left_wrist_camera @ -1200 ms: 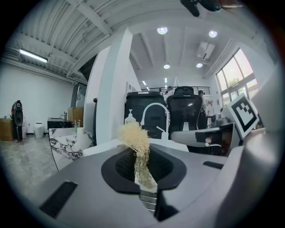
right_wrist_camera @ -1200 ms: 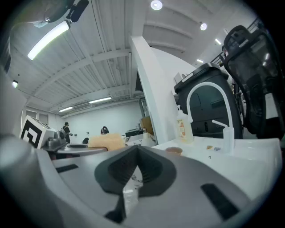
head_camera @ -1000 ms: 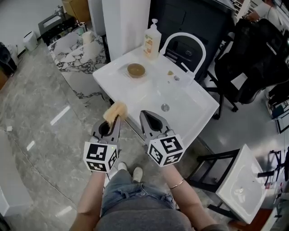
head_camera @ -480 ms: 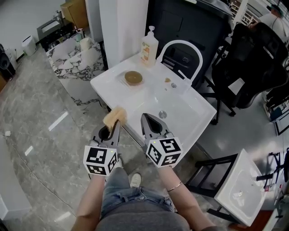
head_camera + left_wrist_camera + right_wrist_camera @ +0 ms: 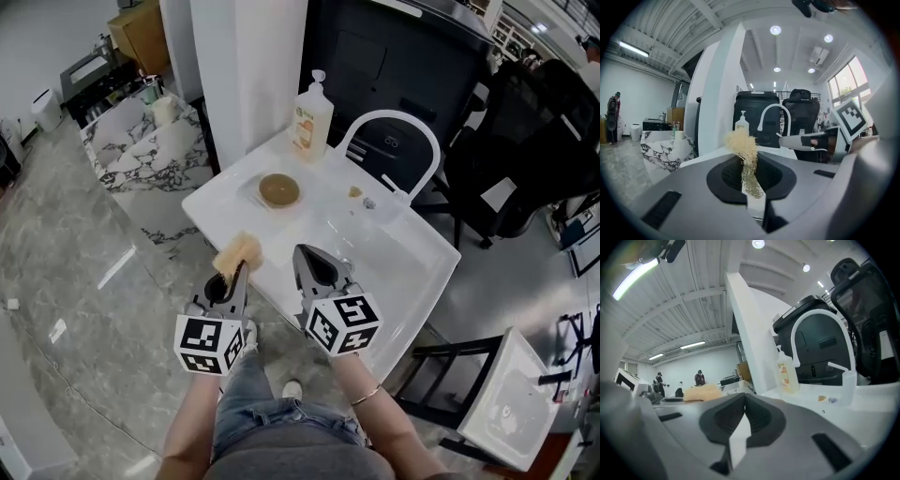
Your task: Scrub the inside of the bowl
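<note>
1. Left gripper [image 5: 236, 270] is clenched on a tan, fibrous scrubber [image 5: 238, 250]. The strand is pinched between the pads and a fluffy tuft sticks out past the jaw tips.
2. The right gripper [image 5: 304, 257] is held just beside it, its jaws pressed together with nothing between them. The person holds both low in front of the body, pointing toward the white sink [image 5: 412, 246]. Seen from above, the tuft lines up with the sink's near edge.
3. The bowl [image 5: 279, 190] stands upright on the flat ledge to the left of the basin, beyond the scrubber and well apart from both grippers. Its inside looks evenly brown, and I cannot tell whether anything lies in it.
4. Behind the bowl, at the back corner of the ledge and close to a white pillar [image 5: 248, 66], stands a pump bottle [image 5: 311, 117] with an orange label. In the right gripper view its body looks pale and translucent.
5. A white arched faucet [image 5: 389, 131] rises at the back of the basin. Near its foot two small bits [image 5: 361, 197] lie on the ledge, one tan and one greyish.
6. Farther out there is a black cabinet [image 5: 403, 56] behind the sink and a black chair [image 5: 525, 141] to the right. A marble-topped table [image 5: 141, 141] stands to the left, and a second white sink [image 5: 506, 394] is at the lower right.
</note>
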### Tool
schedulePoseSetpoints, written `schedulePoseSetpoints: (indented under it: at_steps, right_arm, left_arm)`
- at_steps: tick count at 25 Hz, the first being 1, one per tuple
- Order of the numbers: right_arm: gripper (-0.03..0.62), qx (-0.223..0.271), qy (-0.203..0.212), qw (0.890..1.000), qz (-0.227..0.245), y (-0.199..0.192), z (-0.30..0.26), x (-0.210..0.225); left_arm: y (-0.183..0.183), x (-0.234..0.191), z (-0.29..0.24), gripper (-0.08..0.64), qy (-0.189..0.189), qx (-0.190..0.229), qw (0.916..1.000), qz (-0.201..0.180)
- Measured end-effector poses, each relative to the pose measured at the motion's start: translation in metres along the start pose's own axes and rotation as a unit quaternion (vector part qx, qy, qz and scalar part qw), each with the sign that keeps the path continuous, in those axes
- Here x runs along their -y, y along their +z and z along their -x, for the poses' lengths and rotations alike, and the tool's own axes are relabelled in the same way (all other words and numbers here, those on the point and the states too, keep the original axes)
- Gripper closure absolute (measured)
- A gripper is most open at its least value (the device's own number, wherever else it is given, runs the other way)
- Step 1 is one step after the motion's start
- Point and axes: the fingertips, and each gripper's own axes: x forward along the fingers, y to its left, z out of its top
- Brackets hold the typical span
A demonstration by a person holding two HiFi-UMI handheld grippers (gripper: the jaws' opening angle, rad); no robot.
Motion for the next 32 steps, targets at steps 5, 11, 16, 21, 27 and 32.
schedulePoseSetpoints:
  at_steps: [5,11,16,21,27,32]
  right_arm:
    - [0.581,-0.01,-0.028,0.999,-0.017,-0.001,-0.061,0.023]
    - [0.581,-0.032,-0.076,0.996,-0.038,-0.007,-0.119,0.053]
    - [0.581,-0.045,-0.126,0.99,-0.047,-0.01,-0.148,0.081]
    - [0.581,-0.056,-0.174,0.981,-0.059,-0.016,-0.167,0.109]
    - [0.581,-0.085,-0.212,0.971,-0.073,-0.029,-0.186,0.13]
    - [0.58,-0.106,-0.215,0.967,-0.084,-0.043,-0.193,0.139]
  left_arm:
    - [0.003,-0.046,-0.052,0.518,-0.022,-0.016,0.9996,0.001]
    - [0.012,-0.096,-0.111,0.518,-0.055,-0.031,0.998,0.003]
    - [0.019,-0.119,-0.153,0.518,-0.087,-0.037,0.9955,0.0]
    - [0.02,-0.13,-0.191,0.518,-0.122,-0.045,0.9914,-0.004]
    - [0.019,-0.128,-0.223,0.518,-0.164,-0.054,0.9849,-0.012]
    - [0.017,-0.122,-0.242,0.518,-0.186,-0.062,0.9804,-0.018]
